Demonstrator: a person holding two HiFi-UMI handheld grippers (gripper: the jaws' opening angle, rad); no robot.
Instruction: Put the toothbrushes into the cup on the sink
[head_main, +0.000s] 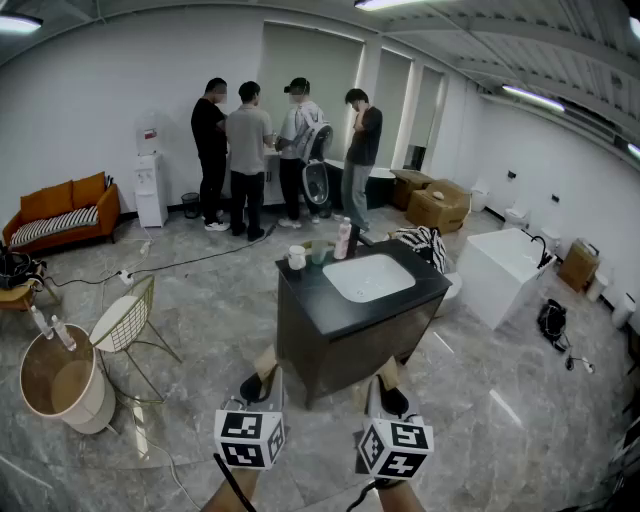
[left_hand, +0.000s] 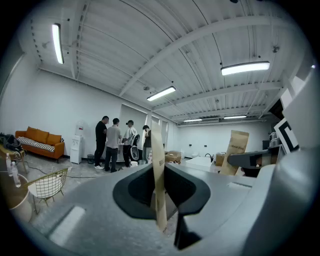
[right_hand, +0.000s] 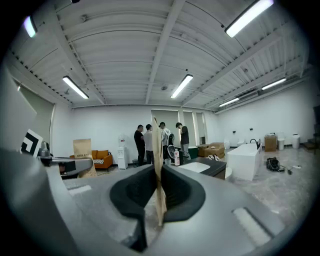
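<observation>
My left gripper (head_main: 261, 384) is shut on a flat brown paper toothbrush pack (head_main: 266, 361) that sticks up from its jaws. Edge-on in the left gripper view, that pack (left_hand: 158, 160) stands pinched in the gripper (left_hand: 161, 200). My right gripper (head_main: 388, 396) is shut on a second brown pack (head_main: 388, 373), seen clamped (right_hand: 157, 165) in the right gripper view (right_hand: 159, 202). Both grippers hover low in front of a black sink cabinet (head_main: 300, 310) with a white basin (head_main: 368, 277). A white cup (head_main: 297, 257) and a greenish cup (head_main: 318, 252) stand at its far left corner, well beyond the grippers.
A pink bottle (head_main: 343, 238) stands behind the basin. A wire chair (head_main: 125, 325) and a round tub (head_main: 65, 385) are at the left. A white bathtub (head_main: 505, 270) is at the right. Several people (head_main: 285, 150) stand at the back wall. Cables cross the floor.
</observation>
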